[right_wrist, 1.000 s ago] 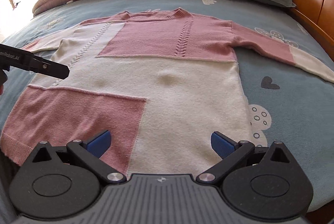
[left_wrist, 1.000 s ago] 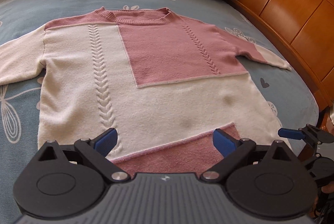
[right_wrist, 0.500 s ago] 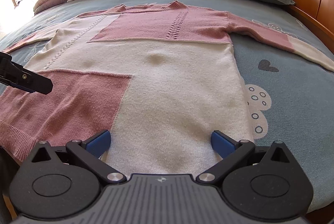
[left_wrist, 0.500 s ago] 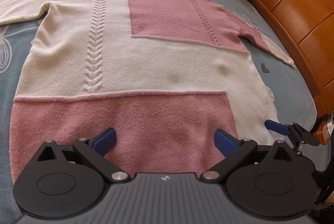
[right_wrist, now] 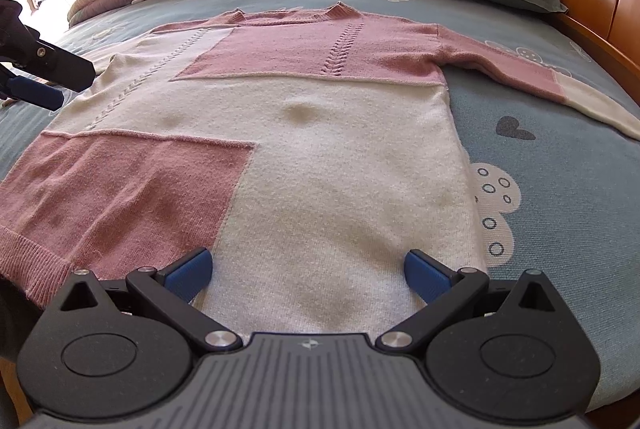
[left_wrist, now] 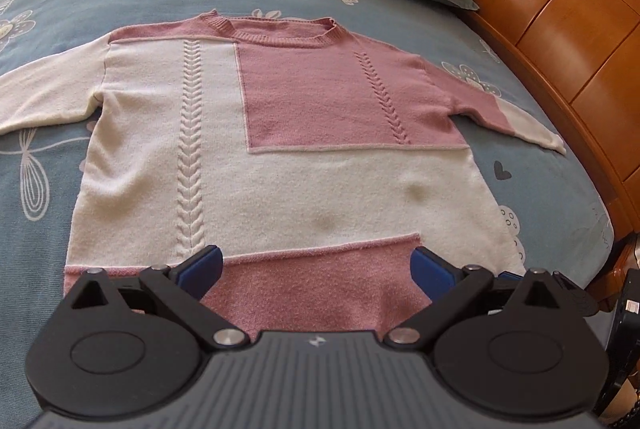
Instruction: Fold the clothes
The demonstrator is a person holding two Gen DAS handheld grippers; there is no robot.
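The pink-and-cream patchwork knit sweater (left_wrist: 280,157) lies flat, sleeves spread, mid-bed with its hem at the near edge, both the left claw (left_wrist: 316,267) and right claw (right_wrist: 308,269) gaping empty above it; a shallow pinch could slip off.

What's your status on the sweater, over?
Left claw open, right claw open, both empty at the hem. Sweater flat on bed, sleeves out, unfolded. Nothing on it.
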